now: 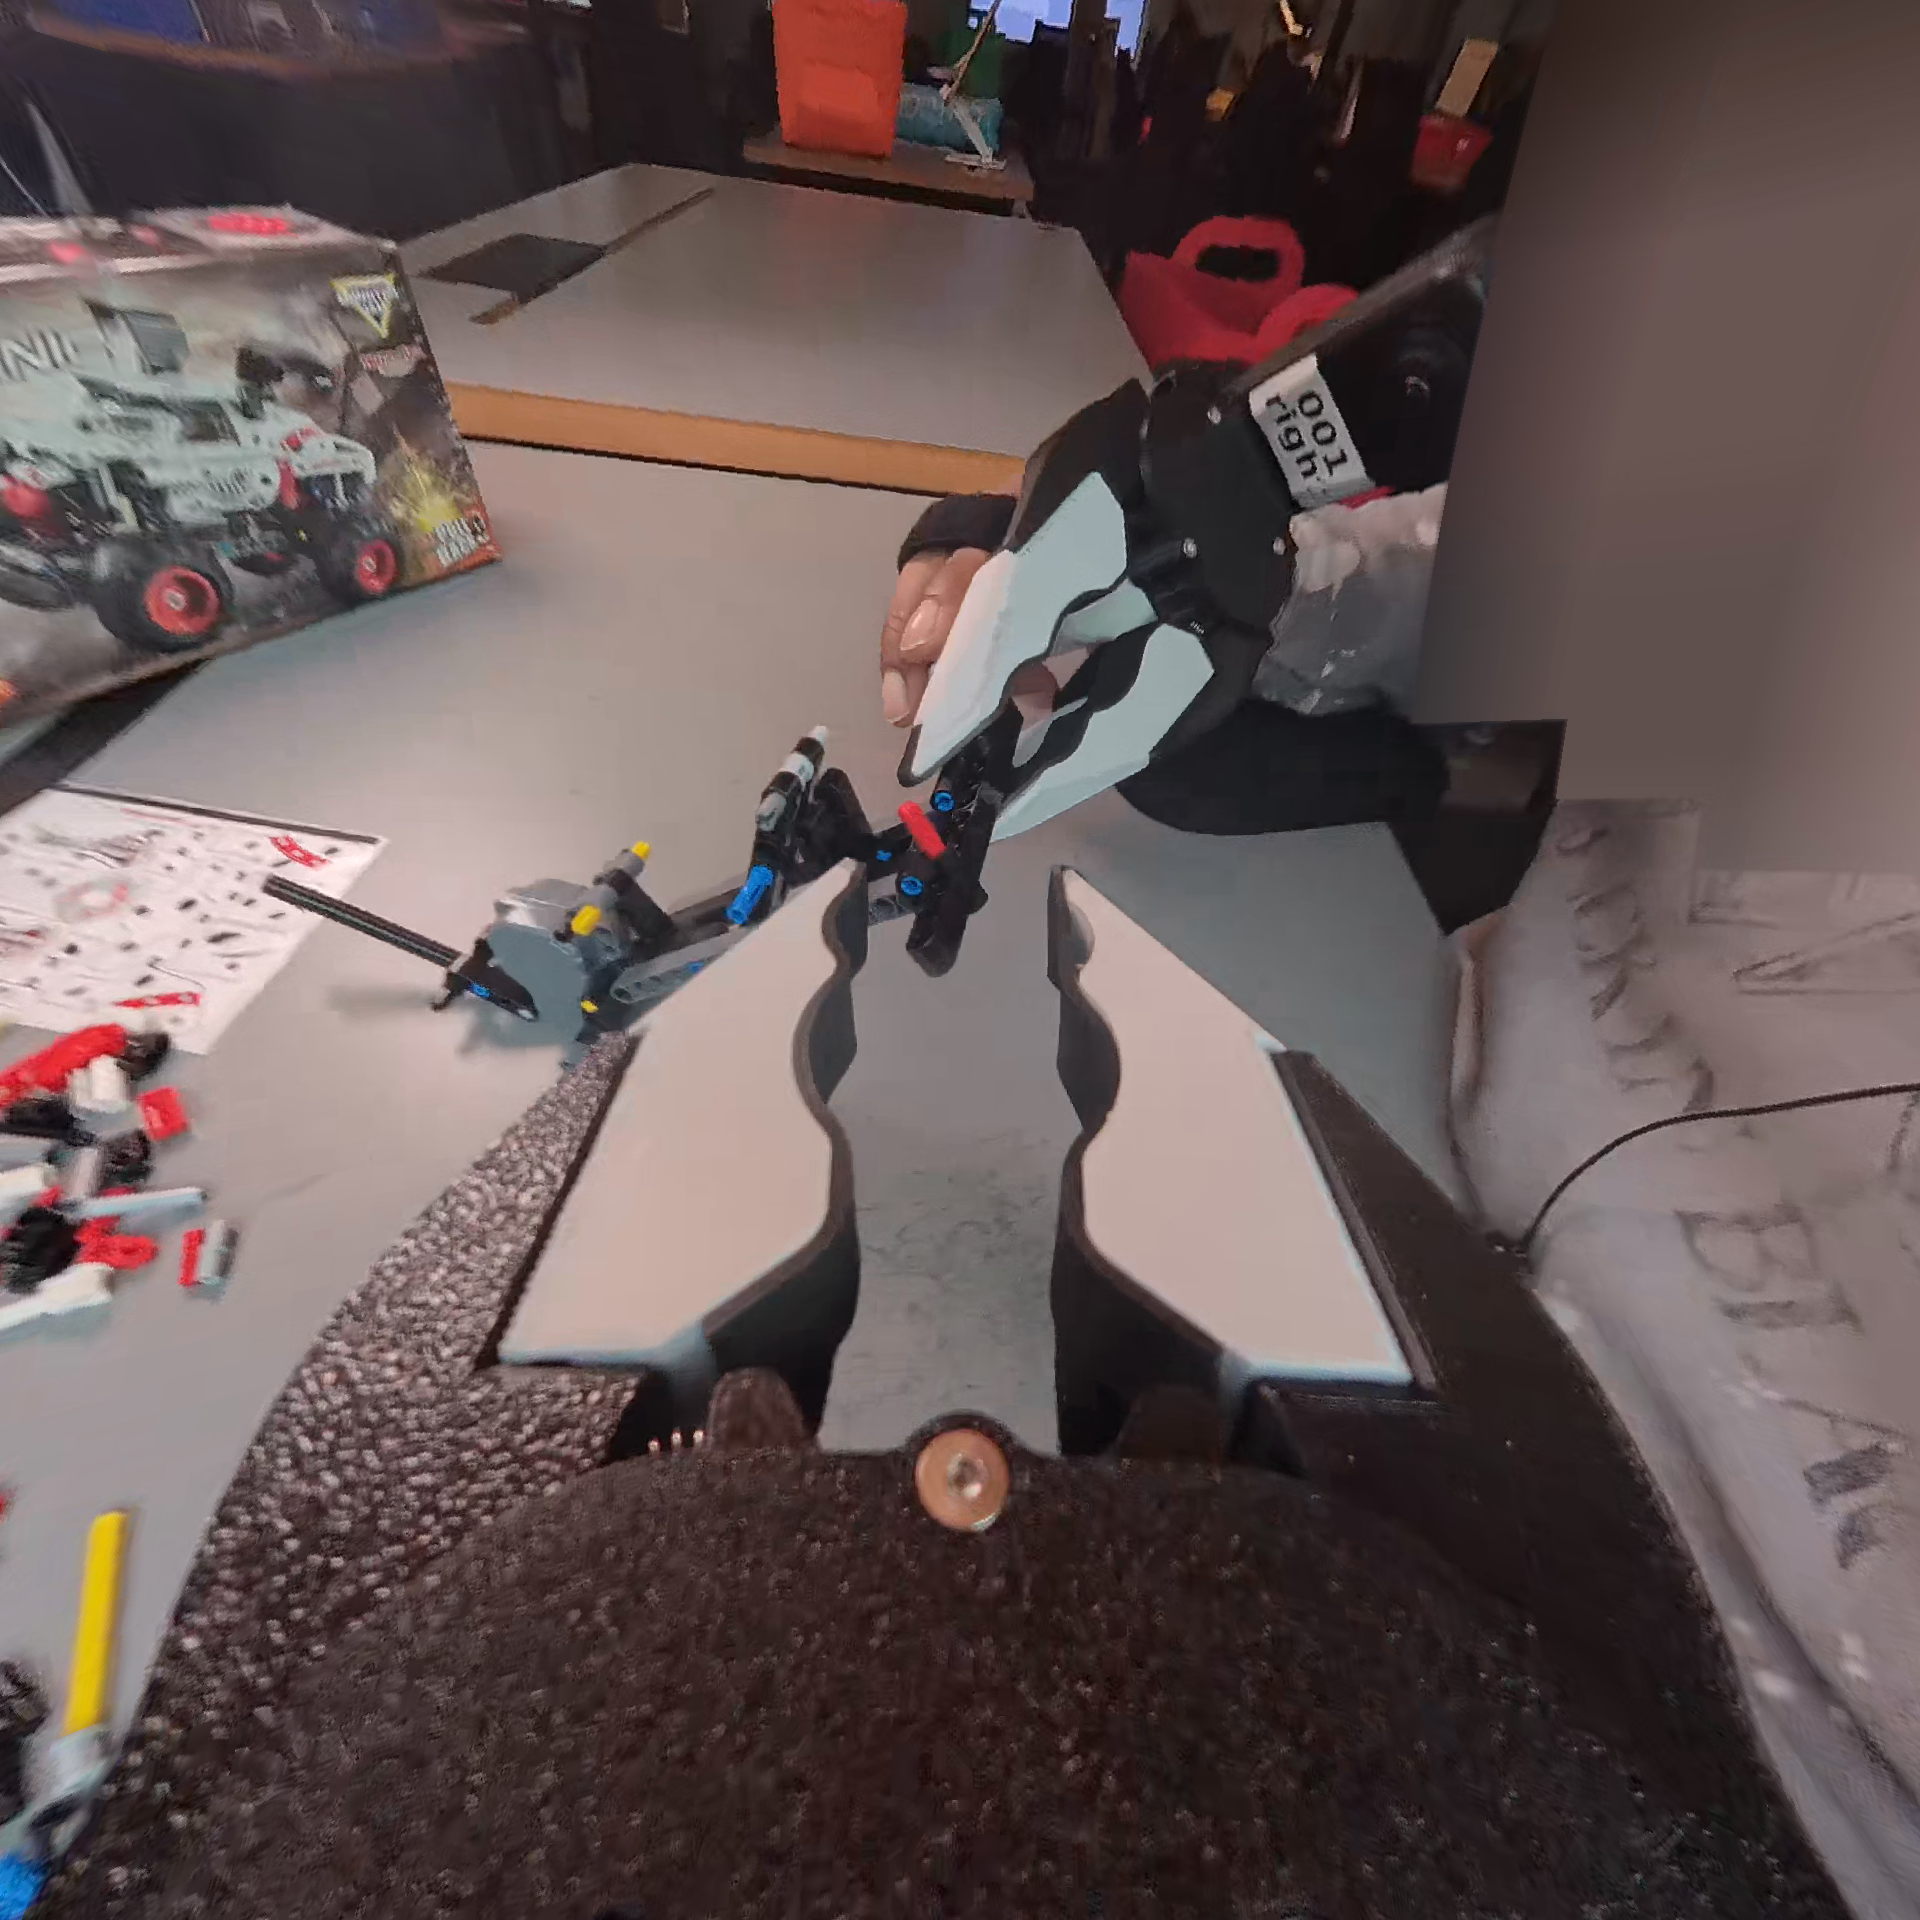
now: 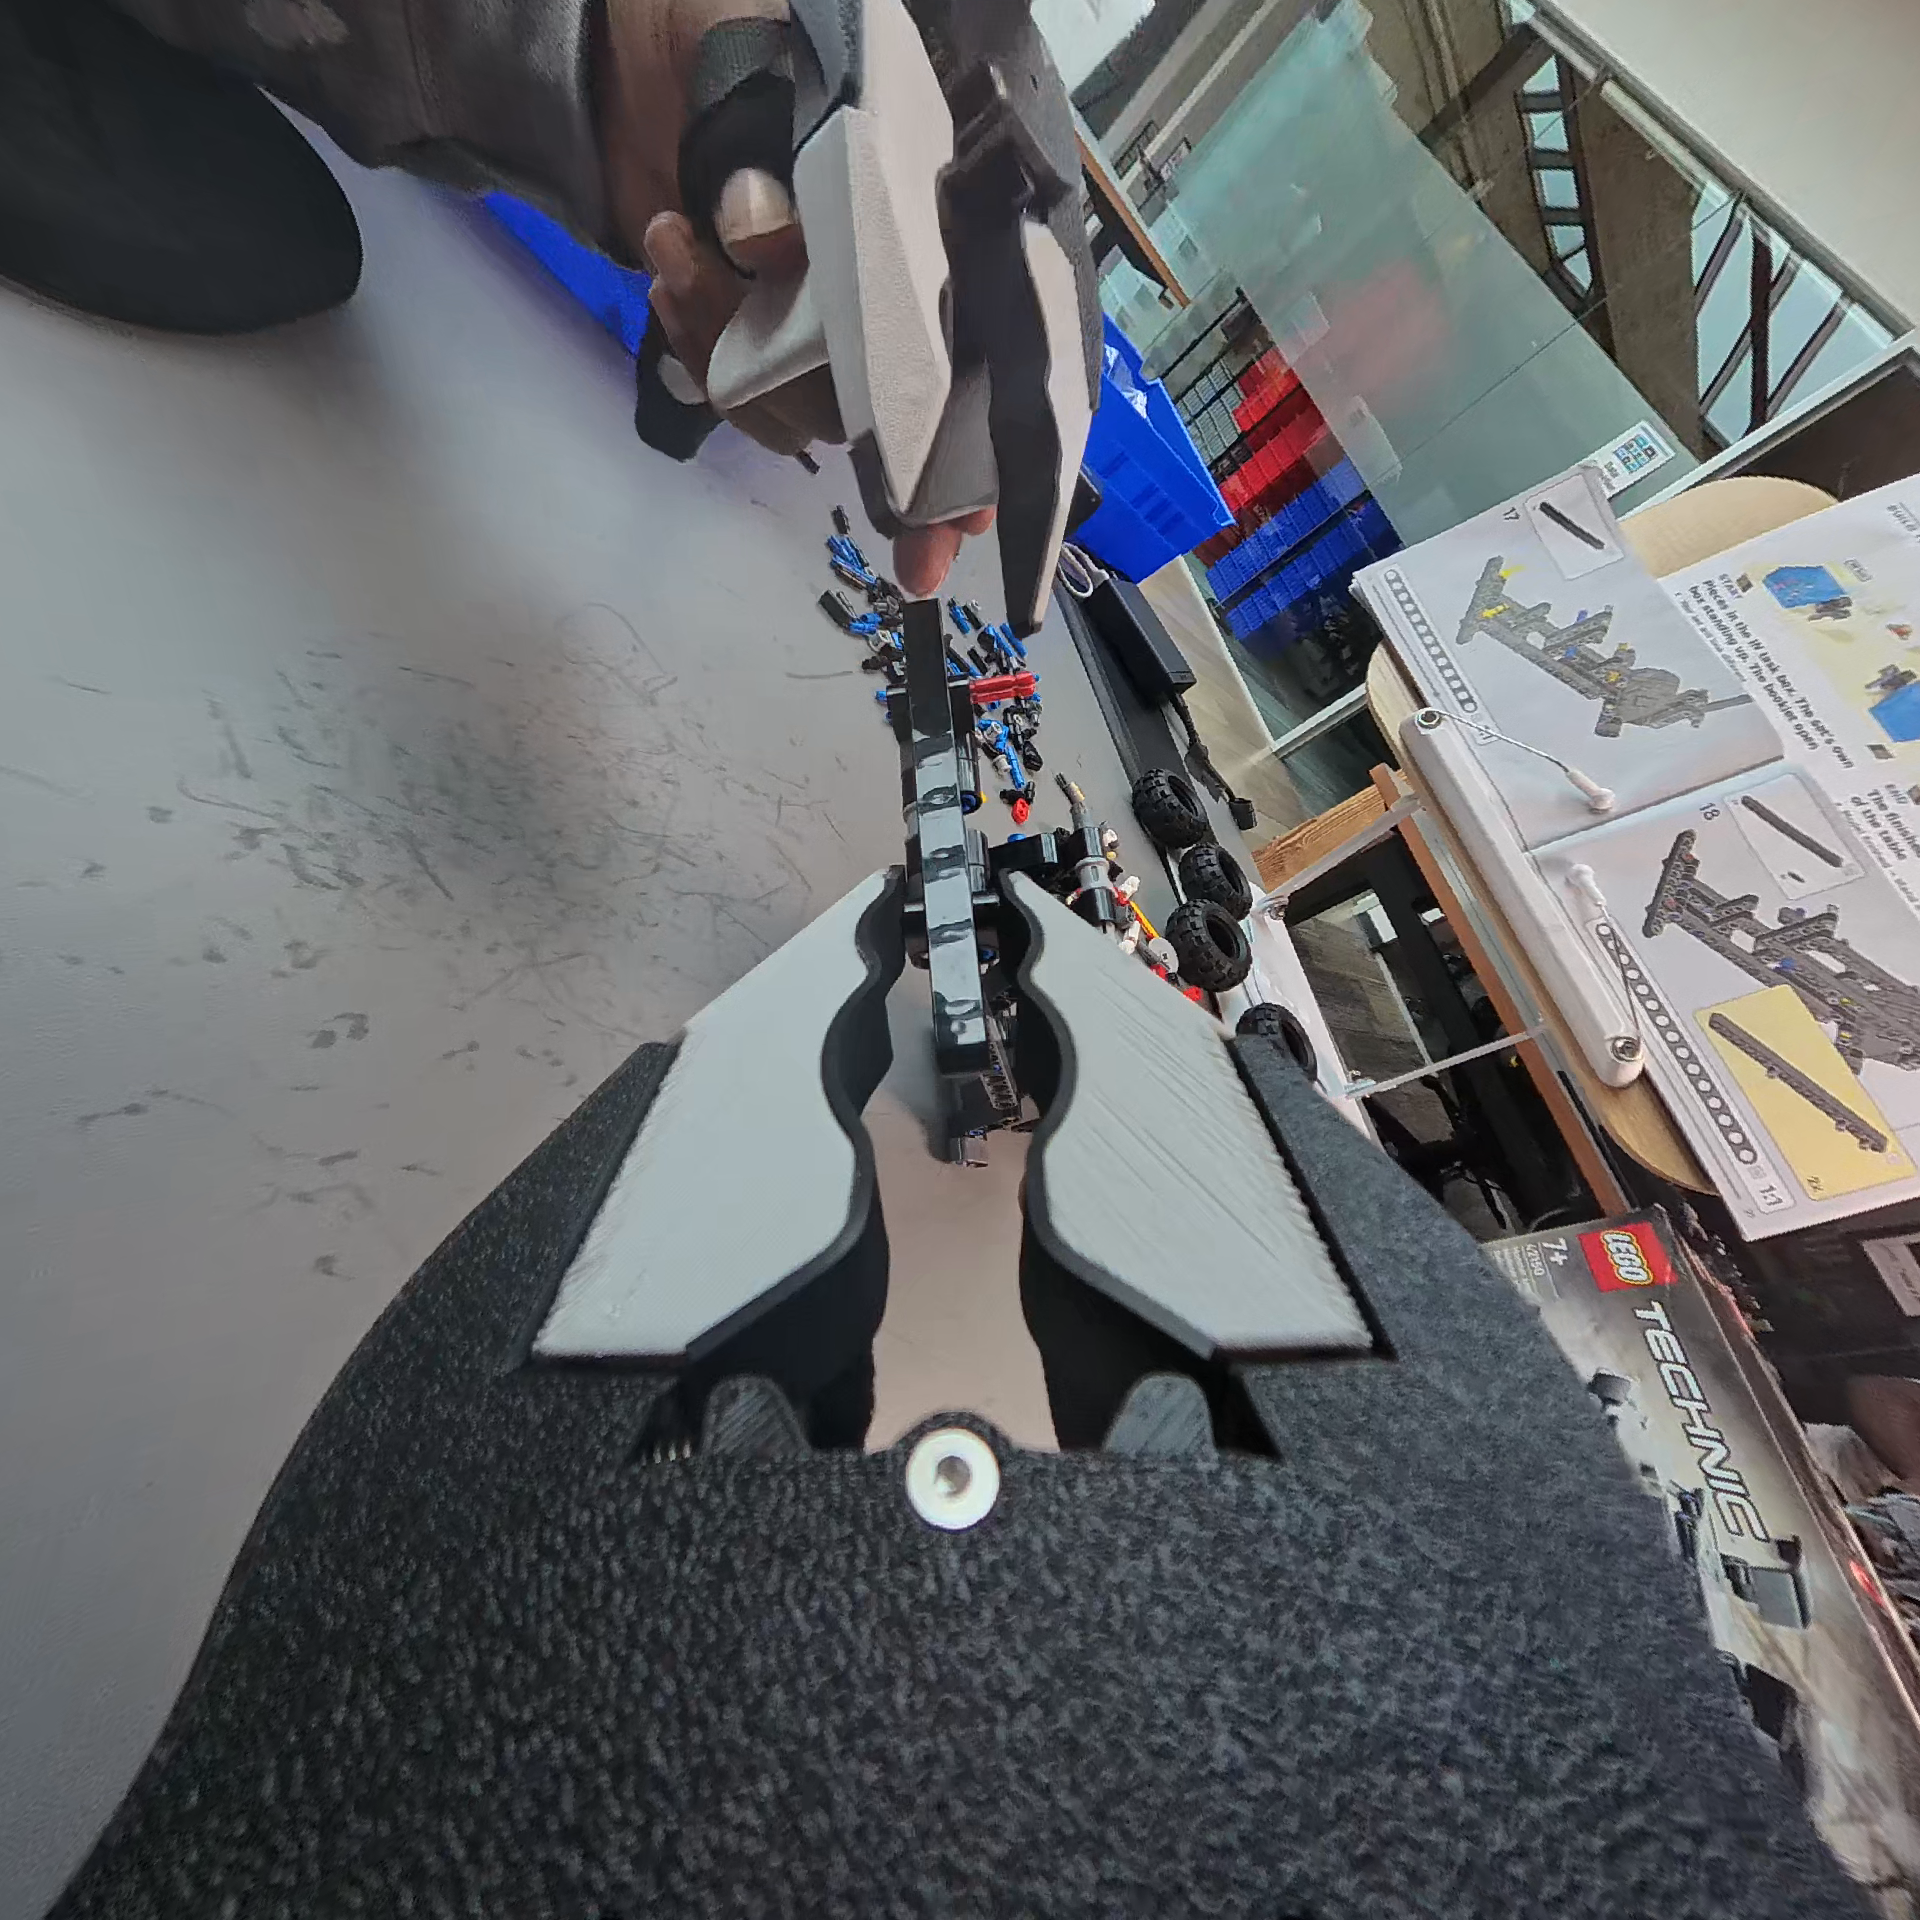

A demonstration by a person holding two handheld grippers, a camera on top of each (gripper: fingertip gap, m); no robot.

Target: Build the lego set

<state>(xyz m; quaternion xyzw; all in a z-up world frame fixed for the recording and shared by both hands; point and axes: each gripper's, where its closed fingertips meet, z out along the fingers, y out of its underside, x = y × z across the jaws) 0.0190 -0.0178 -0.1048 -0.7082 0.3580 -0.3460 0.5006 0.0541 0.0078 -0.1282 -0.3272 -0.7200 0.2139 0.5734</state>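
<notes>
The black lego frame (image 2: 940,914) sits over the grey table (image 2: 312,727), one end clamped in your right gripper (image 2: 951,883). Your left gripper (image 1: 951,883) hangs spread and empty just beside it. Loose pieces (image 1: 94,1174) and the box (image 1: 208,436) lie to the left.

A workshop or lab: scuffed grey laminate tabletops (image 1: 644,644) stand in rows, stacked red and blue plastic parts bins (image 2: 1283,488) sit behind a glass partition (image 2: 1382,270), beside a propped paper instruction booklet (image 2: 1621,748).
</notes>
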